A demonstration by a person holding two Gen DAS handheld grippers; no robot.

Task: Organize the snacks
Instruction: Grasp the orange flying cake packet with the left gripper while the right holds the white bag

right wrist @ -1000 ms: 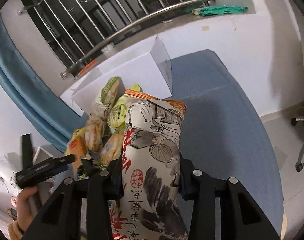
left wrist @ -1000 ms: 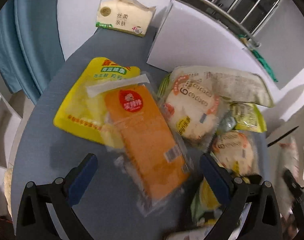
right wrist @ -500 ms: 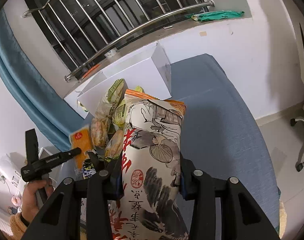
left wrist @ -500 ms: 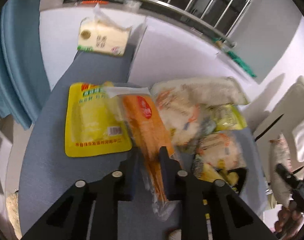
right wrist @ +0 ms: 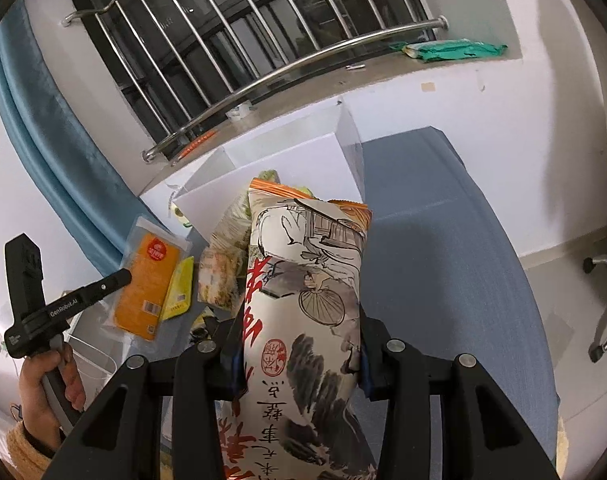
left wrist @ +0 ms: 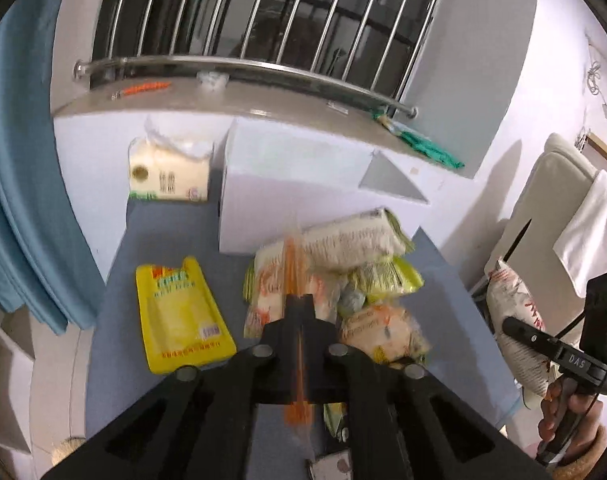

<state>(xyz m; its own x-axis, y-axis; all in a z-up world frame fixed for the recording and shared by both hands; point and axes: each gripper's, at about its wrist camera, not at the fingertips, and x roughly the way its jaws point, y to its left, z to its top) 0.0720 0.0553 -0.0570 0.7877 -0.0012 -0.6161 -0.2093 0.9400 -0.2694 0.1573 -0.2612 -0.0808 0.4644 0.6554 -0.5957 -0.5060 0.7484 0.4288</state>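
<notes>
At the bottom centre of the left wrist view, the left gripper (left wrist: 299,312) is clamped tight on the orange snack packet (left wrist: 293,276), which shows edge-on as a thin orange strip running up between the closed fingers. In the right wrist view the same orange snack packet (right wrist: 147,280) hangs flat at centre left, lifted clear of the blue table (right wrist: 443,240). At the bottom centre of that view, the right gripper (right wrist: 299,344) squeezes the tall illustrated snack bag (right wrist: 303,300) around its middle, jaws only as wide as the bag.

Just beyond the left gripper lie the yellow snack pouch (left wrist: 179,312), centre left, and a heap of bread-like packets (left wrist: 343,280), centre right. Behind them stands the open white box (left wrist: 295,196), with a tissue pack (left wrist: 169,172) to its left, upper centre.

The step in hand appears to be carrying both snacks to the box. The thin packet is pinched only at one end, so it should travel slowly and level, clear the box wall before release, and one hand should unload at a time to avoid crowding.
</notes>
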